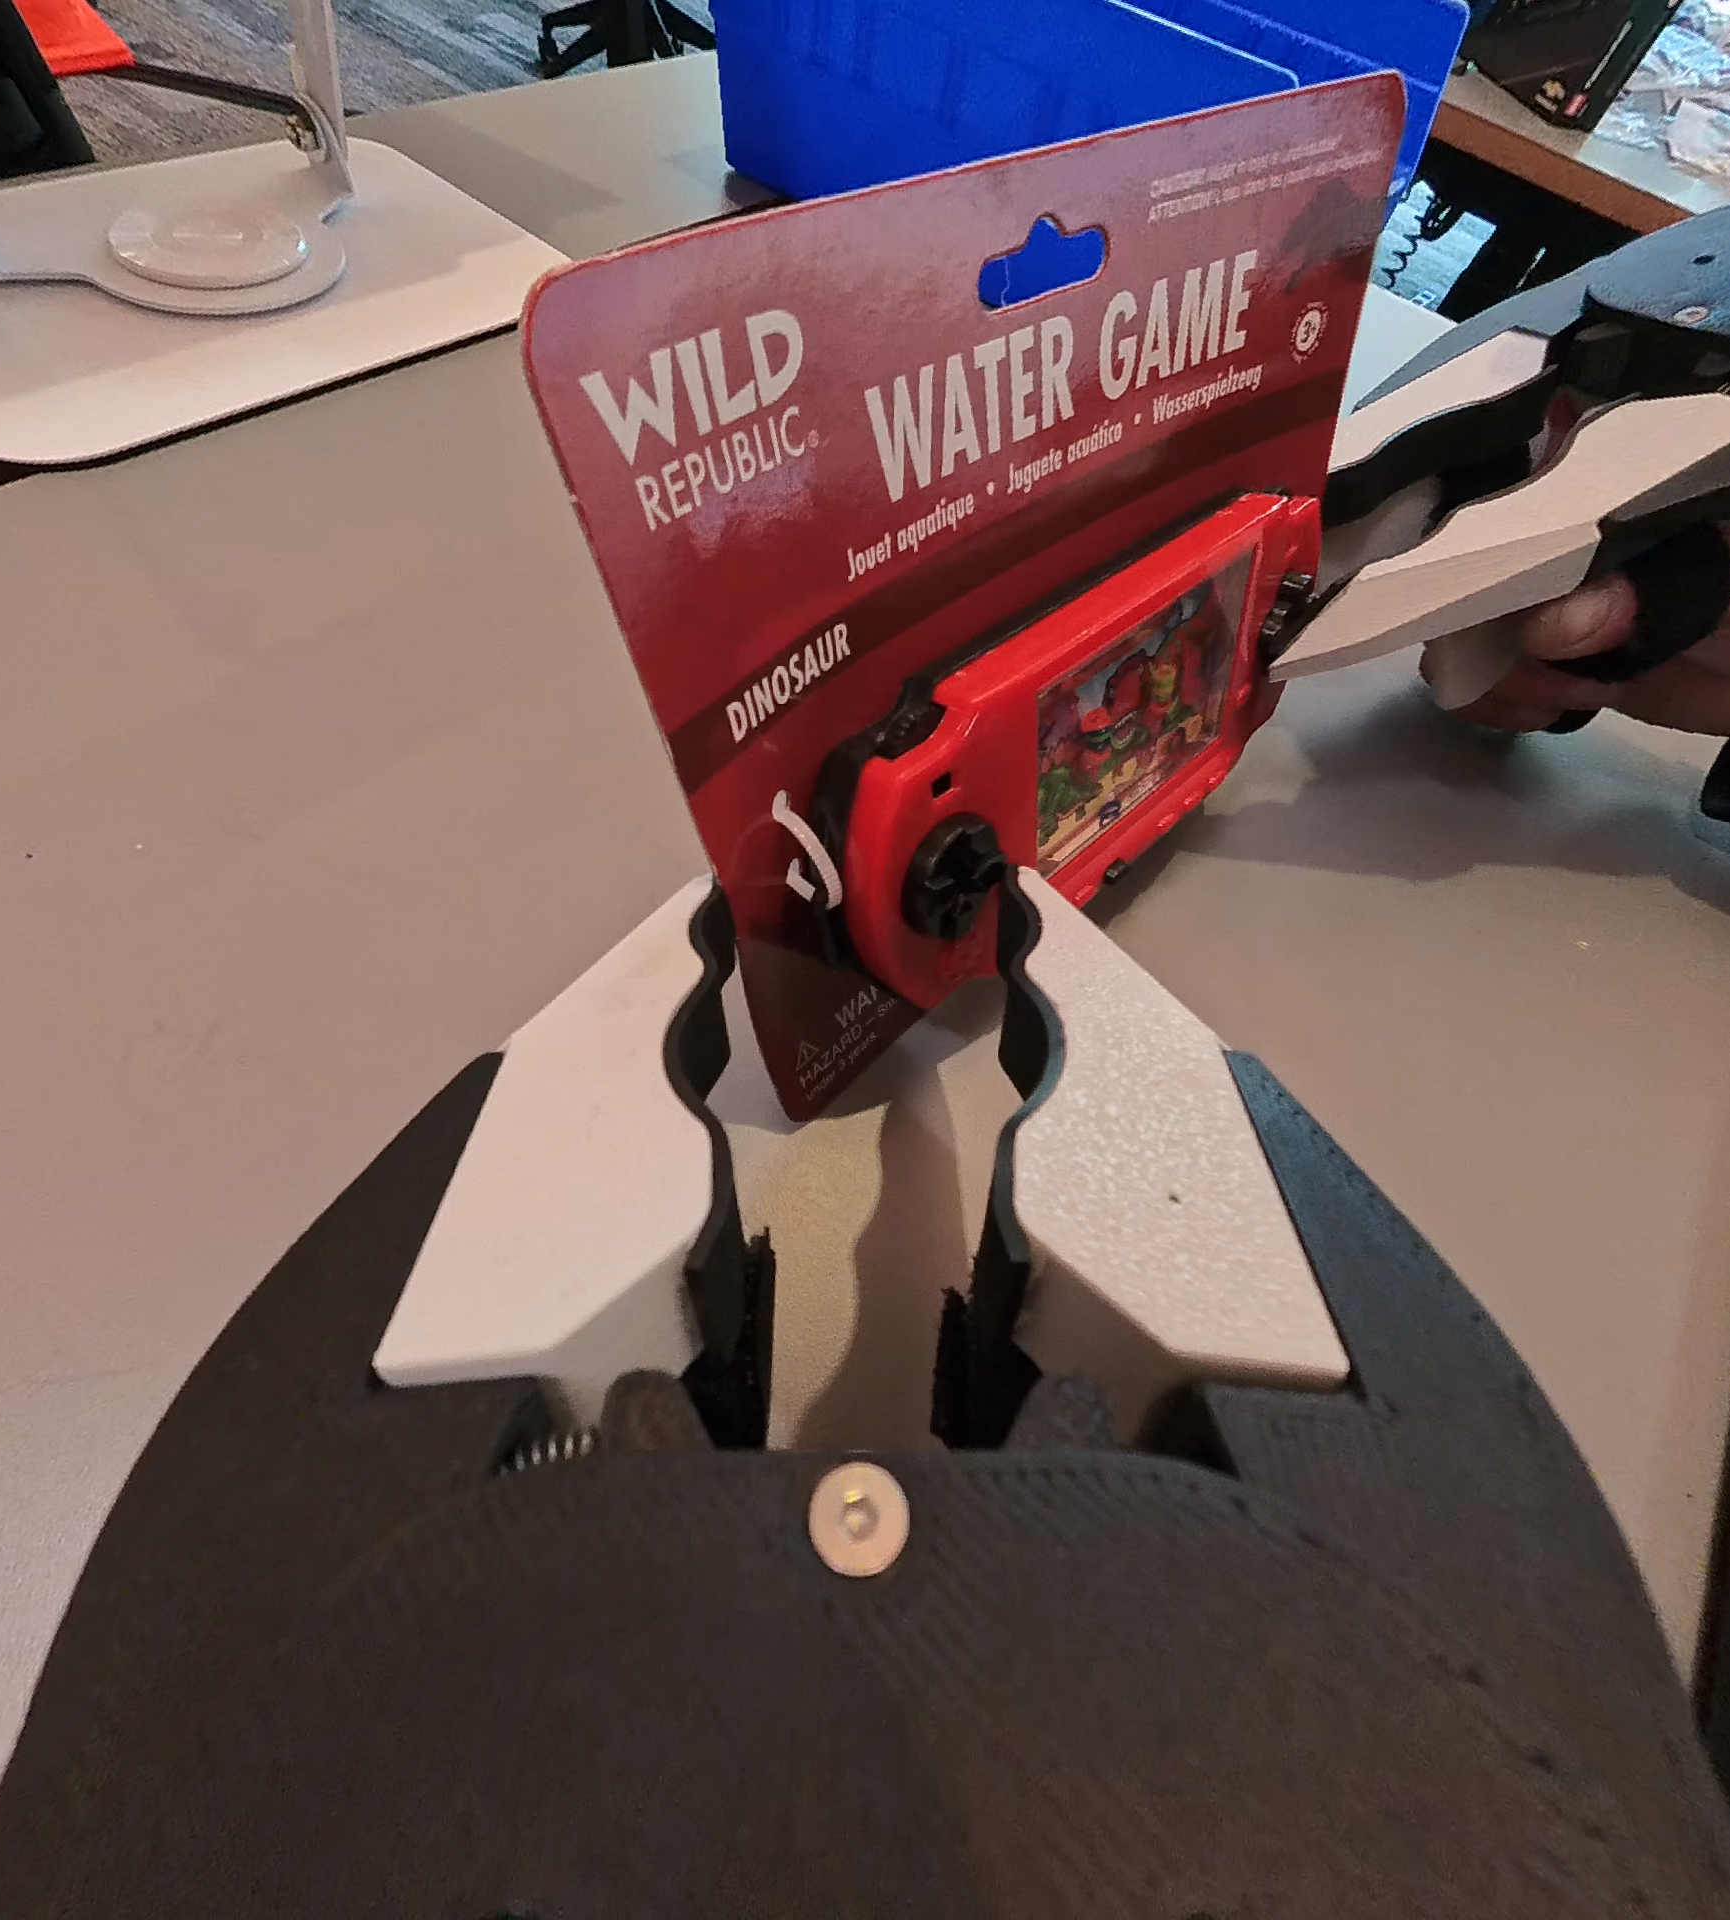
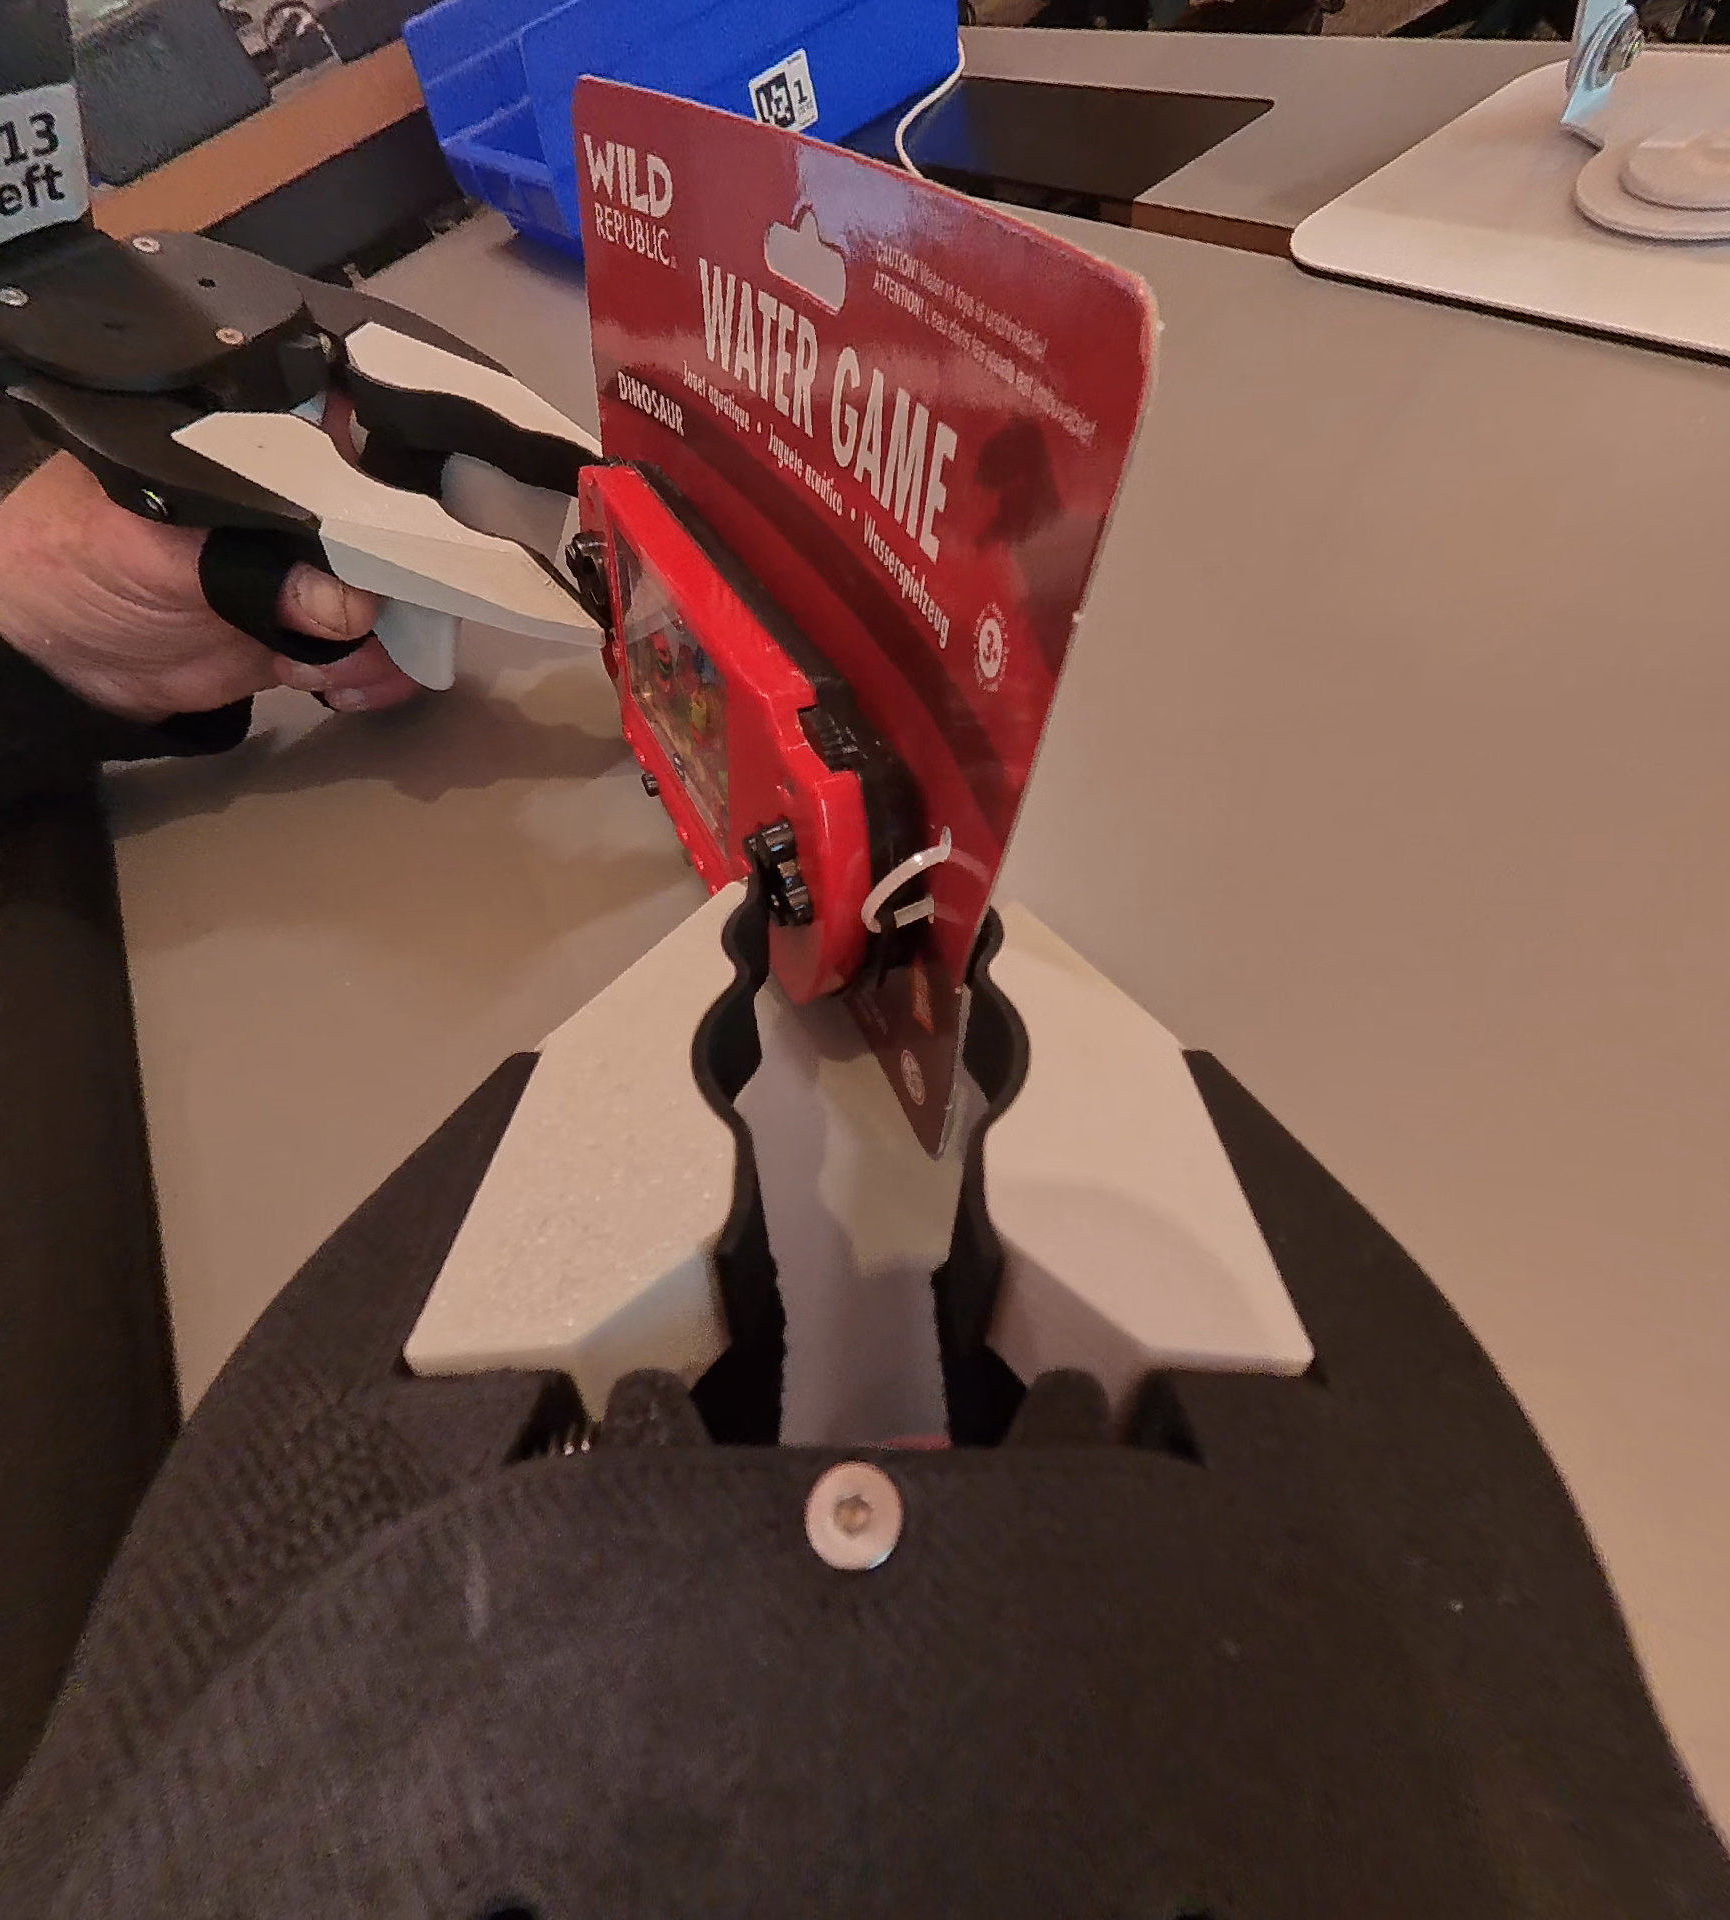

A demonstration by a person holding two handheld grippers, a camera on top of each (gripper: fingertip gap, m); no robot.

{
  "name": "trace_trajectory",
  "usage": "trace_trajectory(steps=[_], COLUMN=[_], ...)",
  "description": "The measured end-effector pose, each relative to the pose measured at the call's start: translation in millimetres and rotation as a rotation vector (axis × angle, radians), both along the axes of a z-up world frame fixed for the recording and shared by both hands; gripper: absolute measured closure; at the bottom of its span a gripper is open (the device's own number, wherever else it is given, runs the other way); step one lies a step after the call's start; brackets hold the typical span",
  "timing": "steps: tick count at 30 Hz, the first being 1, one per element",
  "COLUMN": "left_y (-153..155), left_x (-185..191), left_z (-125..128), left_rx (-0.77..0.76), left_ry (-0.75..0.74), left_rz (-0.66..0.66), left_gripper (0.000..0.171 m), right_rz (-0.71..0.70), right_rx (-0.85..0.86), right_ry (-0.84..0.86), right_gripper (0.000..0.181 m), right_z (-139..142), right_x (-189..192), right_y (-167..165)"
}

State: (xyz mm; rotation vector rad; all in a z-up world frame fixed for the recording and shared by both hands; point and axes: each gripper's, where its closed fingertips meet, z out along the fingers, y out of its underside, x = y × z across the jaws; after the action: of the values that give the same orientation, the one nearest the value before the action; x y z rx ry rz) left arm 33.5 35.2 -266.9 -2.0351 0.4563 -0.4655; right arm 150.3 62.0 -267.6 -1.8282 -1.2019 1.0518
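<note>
A red toy card [image 1: 944, 364] with a red handheld water game [image 1: 1100, 727] tied to its front stands upright over the grey table [image 1: 269, 779]. My left gripper [image 1: 866, 914] is shut on the game's left end and the card's lower corner. My right gripper [image 1: 1308, 582] comes in from the right and grips the game's other end. In the right wrist view, my right gripper [image 2: 866, 930] is shut on the near end of the game [image 2: 736, 727] and the card [image 2: 892, 416]. The left gripper [image 2: 580, 540] grips the far end there.
A blue bin [image 1: 944, 94] stands just behind the card and also shows in the right wrist view [image 2: 632, 83]. A white mat with a white stand [image 1: 165, 260] lies at the back left. A person's hand [image 2: 113, 613] holds the left gripper.
</note>
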Motion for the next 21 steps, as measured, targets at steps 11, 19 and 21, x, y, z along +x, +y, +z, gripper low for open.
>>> trace_trajectory(steps=[11,19,21], left_y=[0.1,-0.5,-0.7], left_x=[0.9,1.4,1.4], left_z=[-0.2,-0.3,-0.5], left_rx=[0.000,0.002,0.002], left_ry=[0.001,0.005,0.005], left_rz=[0.002,0.001,0.001], left_gripper=[0.122,0.122,0.122], right_rz=[0.006,0.005,0.001], right_rx=[-0.017,-0.051,-0.063], right_ry=[0.020,0.067,0.090], right_gripper=[0.138,0.135,0.138], right_z=[0.9,6.5,9.8], right_x=[-0.3,0.3,1.5], right_y=[-1.2,-0.6,0.4])
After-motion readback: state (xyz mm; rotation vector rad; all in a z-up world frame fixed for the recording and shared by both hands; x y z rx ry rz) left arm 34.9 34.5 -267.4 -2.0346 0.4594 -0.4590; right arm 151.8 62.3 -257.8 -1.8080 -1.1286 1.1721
